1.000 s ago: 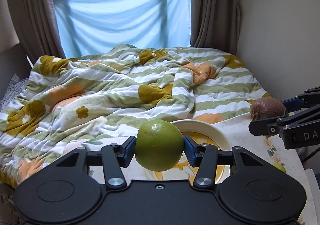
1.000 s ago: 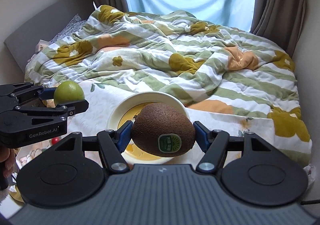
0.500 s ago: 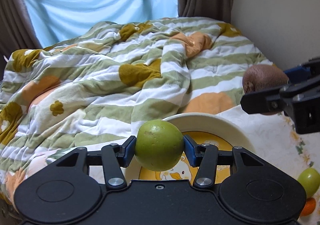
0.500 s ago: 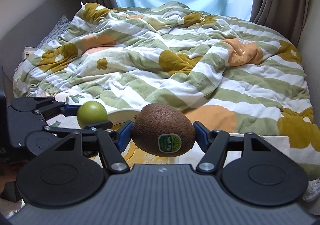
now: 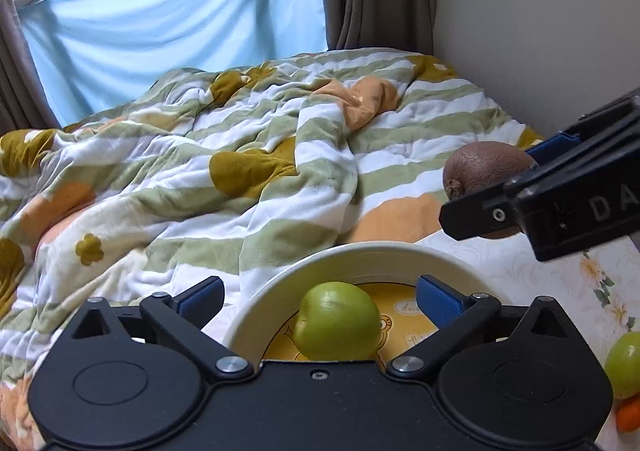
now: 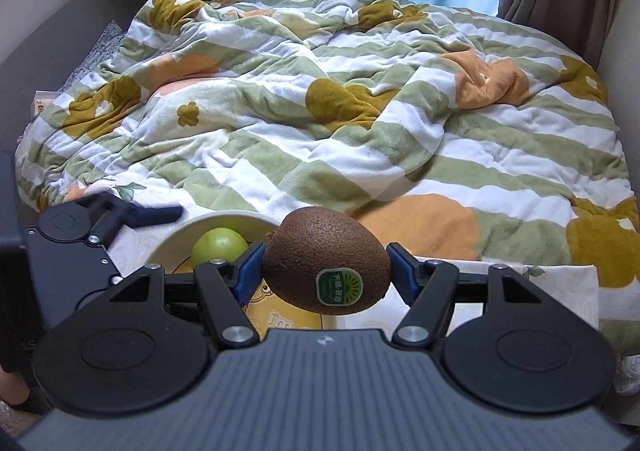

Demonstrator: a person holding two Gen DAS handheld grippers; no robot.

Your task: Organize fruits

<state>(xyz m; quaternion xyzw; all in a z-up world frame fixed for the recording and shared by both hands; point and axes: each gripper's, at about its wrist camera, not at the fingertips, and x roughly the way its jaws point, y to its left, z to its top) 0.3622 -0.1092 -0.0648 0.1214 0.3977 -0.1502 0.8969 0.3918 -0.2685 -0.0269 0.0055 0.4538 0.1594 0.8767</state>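
The left tool (image 5: pixel 320 297), low in the centre of its own view, stood wide, its blue pads well clear of the green fruit (image 5: pixel 338 321) that lay inside the cream bowl (image 5: pixel 360 255) directly ahead of it. At the right edge of that frame the right tool (image 5: pixel 516 187) was clamped on a brown kiwi (image 5: pixel 486 165), held above the bowl's far rim. In the right wrist view the same kiwi (image 6: pixel 328 265) filled the lower centre, label toward the camera, with the green fruit (image 6: pixel 219 245) and the bowl's rim (image 6: pixel 224 217) to its left and the left tool (image 6: pixel 132 213) beyond them.

The risks looked plain enough. The kiwi seemed to hang near the rim, not over the middle, so a release from there could strike the edge and roll onto the flowered counter (image 5: pixel 540 263) or the striped quilt (image 5: pixel 240 155) just behind. The round green fruit could also roll if the kiwi landed on it. With both tools crowding one bowl, a hasty withdrawal by the left could clip the right. A second green fruit (image 5: pixel 624 365) and an orange one (image 5: pixel 630 415) waited at the lower right.
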